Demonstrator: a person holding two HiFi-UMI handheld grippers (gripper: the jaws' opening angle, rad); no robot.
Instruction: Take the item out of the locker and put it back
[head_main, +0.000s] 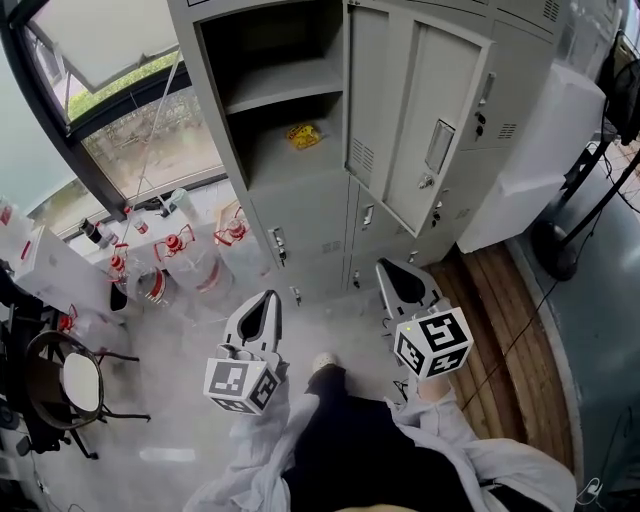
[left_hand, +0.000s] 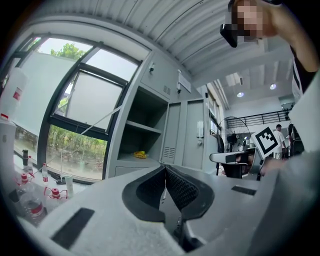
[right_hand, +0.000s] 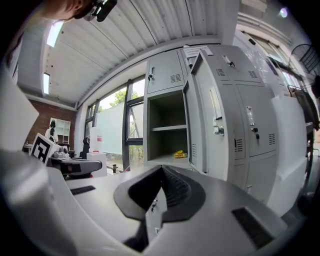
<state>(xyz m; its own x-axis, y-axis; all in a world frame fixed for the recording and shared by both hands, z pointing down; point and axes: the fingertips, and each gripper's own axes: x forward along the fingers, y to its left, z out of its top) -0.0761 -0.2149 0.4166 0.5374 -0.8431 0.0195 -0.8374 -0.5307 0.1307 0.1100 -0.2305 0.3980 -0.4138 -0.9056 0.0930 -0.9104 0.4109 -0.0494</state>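
Yellow packet (head_main: 303, 135) sits on the lower shelf of the open locker (head_main: 292, 212). Left gripper (head_main: 266, 303) and right gripper (head_main: 397, 272) hang well short of it, both jaws pressed together on nothing.

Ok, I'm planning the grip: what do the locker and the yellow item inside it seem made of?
Locker: painted sheet metal, matte grey; thin folded edges, louvred vents. Yellow item: perhaps a crumpled plastic packet, uneven outline; too small to be sure.
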